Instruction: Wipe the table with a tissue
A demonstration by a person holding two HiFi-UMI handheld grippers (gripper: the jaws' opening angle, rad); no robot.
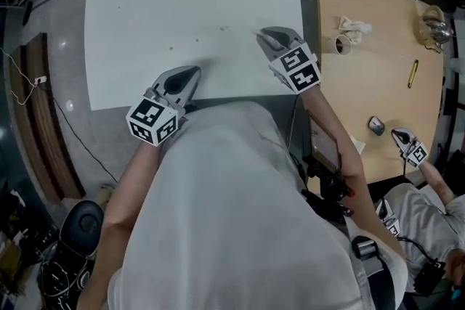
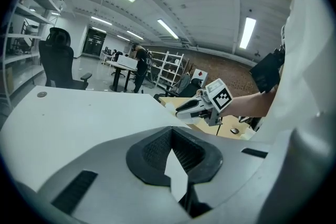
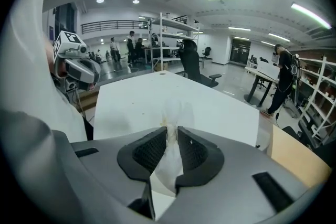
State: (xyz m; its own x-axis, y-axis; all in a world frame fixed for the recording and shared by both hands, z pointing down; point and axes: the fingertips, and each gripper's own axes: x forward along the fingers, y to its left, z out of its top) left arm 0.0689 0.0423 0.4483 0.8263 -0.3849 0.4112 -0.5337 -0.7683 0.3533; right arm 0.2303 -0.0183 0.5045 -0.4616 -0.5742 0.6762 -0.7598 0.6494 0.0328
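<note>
White table (image 1: 182, 3) lies ahead of and beneath both grippers. Right gripper (image 3: 169, 132) pinches a white tissue (image 3: 172, 110), which bunches out past its tips over the tabletop. Left gripper (image 2: 171, 136) sits to its left at the table's near edge, jaws pressed together, nothing between them.

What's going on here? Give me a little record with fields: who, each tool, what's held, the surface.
Who: a person with a gripper in each hand
Right gripper: shut on a white tissue, over the white table
Left gripper: jaws together, nothing held, at the table's near edge
Surface: a few small dark specks
Nearby: wooden table to the right
</note>
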